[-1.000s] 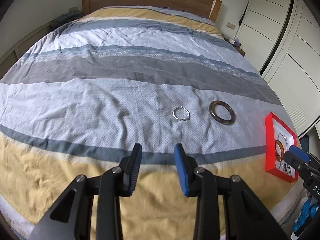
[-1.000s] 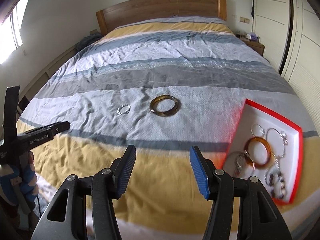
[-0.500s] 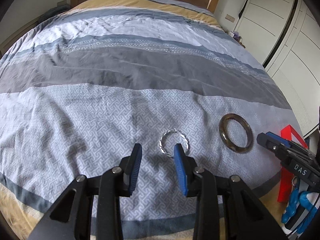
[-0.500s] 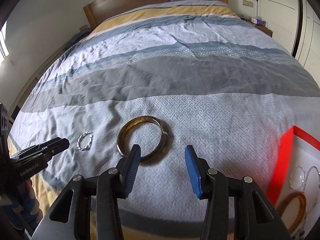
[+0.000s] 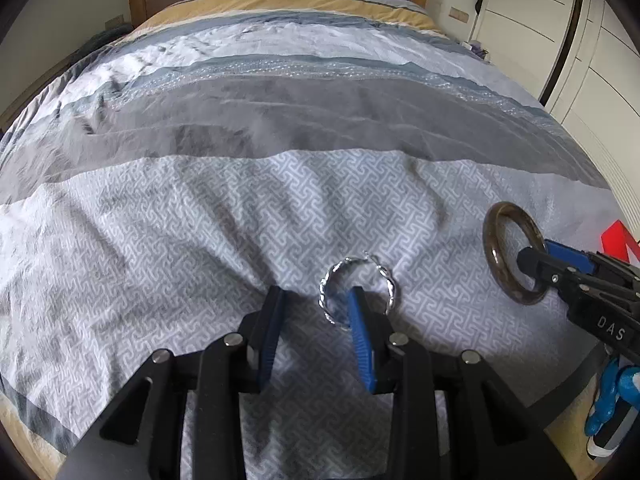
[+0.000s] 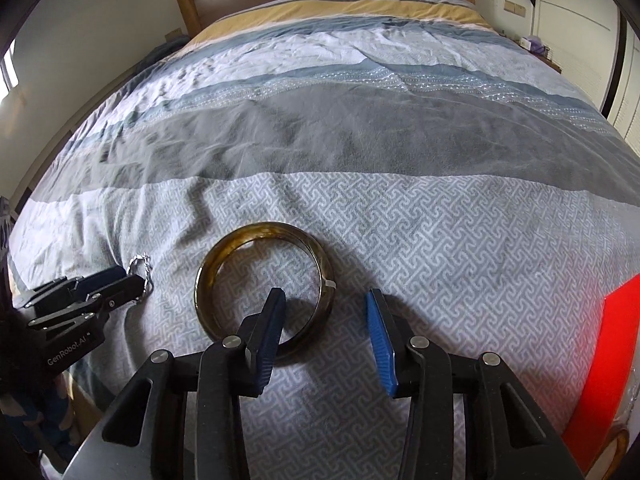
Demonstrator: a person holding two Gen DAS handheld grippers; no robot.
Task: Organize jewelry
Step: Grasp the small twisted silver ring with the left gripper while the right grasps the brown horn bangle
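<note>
Two pieces of jewelry are lying flat on the patterned band of the bed [image 5: 200,240], and each is being approached by its own gripper so that both can be taken at once. The left gripper [image 5: 316,300] is held tilted downward with its jaws apart; its right finger has been set inside the silver twisted bracelet [image 5: 358,286] and its left finger outside, so that the near-left part of the hoop lies between them, not yet pinched. The right gripper [image 6: 324,300] is placed the same way over the brown bangle [image 6: 262,284]: its left finger is lowered into the ring and its right finger stands outside the rim, with the near-right side of the band between them. Its jaws are closing, but the pads are not seen pressing on the band yet. Straddling one side of each hoop appears to be chosen because a ring lying flat offers no other edge to grip. The red tray [image 6: 612,360], to the right of the right gripper, is judged to be the destination.
</note>
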